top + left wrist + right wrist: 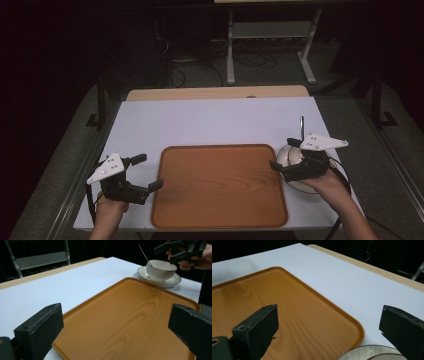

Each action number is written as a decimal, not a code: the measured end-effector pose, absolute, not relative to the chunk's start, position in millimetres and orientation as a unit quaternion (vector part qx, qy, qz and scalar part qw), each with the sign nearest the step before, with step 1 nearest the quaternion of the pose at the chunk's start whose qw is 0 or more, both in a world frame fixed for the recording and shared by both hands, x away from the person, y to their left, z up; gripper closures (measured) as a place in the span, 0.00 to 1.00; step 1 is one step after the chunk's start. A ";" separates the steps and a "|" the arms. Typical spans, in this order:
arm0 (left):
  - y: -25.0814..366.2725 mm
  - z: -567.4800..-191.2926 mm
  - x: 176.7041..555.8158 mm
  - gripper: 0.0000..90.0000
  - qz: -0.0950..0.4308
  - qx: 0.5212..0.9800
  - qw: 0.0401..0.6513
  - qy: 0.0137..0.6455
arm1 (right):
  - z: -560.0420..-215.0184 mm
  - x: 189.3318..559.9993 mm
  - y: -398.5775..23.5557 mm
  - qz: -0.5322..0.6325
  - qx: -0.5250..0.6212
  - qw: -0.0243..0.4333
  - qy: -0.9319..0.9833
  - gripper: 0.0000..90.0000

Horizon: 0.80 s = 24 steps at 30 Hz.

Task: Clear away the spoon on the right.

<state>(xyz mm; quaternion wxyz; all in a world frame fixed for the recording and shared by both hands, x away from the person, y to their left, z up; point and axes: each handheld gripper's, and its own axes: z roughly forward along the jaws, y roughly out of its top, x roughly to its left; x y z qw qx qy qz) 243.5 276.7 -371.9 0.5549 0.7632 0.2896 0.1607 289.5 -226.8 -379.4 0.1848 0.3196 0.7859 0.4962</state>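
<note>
High view: cup waits under our right claw

We see the tray (220, 185) mid-surface, the saucer (160, 280) and cup (161, 268) just right of it. Our right claw (285, 155) hovers directly above, wide; left claw (147, 172) wide, well apart.

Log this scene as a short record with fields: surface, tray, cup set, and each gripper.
surface: white table, wooden strip along its far edge
tray: brown wooden tray, nothing on it, in the middle of the near side
cup set: white cup on a saucer, spoon standing in the cup, on the table beside the tray's right edge
left gripper: open, at the tray's left edge, holding nothing
right gripper: open, above the cup and saucer, holding nothing
</note>
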 end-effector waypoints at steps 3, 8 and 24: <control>276.3 -371.3 245.0 0.00 0.160 0.765 0.554 0.288 | -378.6 292.1 -228.0 0.494 0.320 0.183 0.787 0.02; 280.0 -369.1 248.2 0.00 0.158 0.759 0.558 0.296 | -377.2 300.2 -230.4 0.488 0.323 0.184 0.790 0.02; 278.4 -377.0 245.1 0.00 0.163 0.765 0.552 0.290 | -374.1 325.1 -238.9 0.482 0.334 0.180 0.789 0.07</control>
